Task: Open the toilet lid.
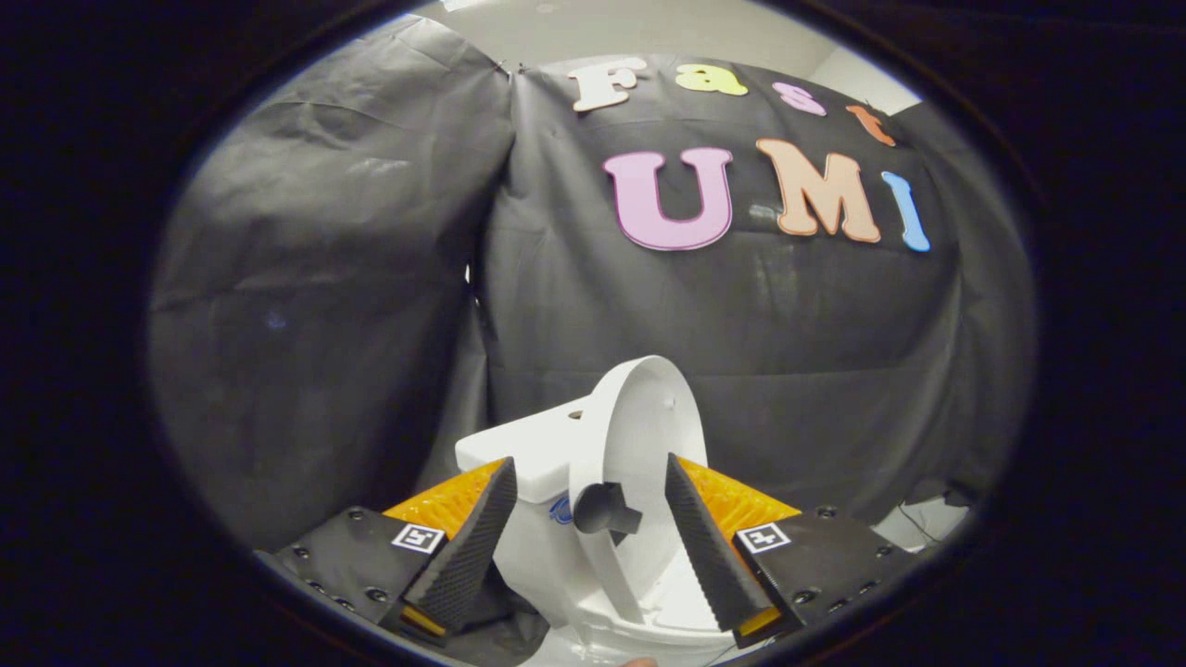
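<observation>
Toilet lid raised, fingers spread apart.
Gripper view: the gripper (590, 519) points level at the white toilet (556, 547), fingers apart and gripping nothing; the toilet lid (639, 417) stands upright between them against the tank (523, 449), above the open bowl (672, 602).

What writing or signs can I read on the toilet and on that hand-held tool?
Blue mark on the toilet's tank: too small to read.
Square black-and-white tags on the gripper, one by each finger: patterns, not words.
Raised lid, standing between the gripper's open fingers: no writing on it.
</observation>
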A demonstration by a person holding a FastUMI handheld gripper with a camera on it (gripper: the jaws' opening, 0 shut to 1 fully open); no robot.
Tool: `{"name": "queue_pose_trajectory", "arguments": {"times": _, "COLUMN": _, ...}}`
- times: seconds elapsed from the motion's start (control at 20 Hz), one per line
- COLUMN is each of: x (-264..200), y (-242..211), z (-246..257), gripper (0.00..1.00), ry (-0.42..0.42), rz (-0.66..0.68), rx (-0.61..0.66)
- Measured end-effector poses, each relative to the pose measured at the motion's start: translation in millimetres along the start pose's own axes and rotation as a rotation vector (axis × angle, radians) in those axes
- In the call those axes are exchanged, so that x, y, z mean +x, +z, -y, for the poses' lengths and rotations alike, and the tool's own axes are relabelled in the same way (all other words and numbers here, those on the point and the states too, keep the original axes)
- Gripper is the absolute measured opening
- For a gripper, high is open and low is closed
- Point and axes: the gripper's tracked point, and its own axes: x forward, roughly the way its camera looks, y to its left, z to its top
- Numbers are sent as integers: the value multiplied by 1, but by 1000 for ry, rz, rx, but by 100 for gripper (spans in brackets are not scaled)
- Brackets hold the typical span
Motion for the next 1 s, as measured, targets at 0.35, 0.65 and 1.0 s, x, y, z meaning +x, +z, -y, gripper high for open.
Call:
{"name": "queue_pose_trajectory", "arguments": {"times": 0.35, "x": -32, "y": -3, "z": 52, "gripper": 99, "ry": 2, "rz": 10, "rx": -31}}
{"name": "queue_pose_trajectory", "arguments": {"times": 0.65, "x": -58, "y": 1, "z": 104, "gripper": 98, "ry": -31, "rz": 53, "rx": 64}}
{"name": "queue_pose_trajectory", "arguments": {"times": 1.0, "x": -86, "y": 0, "z": 169, "gripper": 97, "ry": -135, "rz": 91, "rx": 119}}
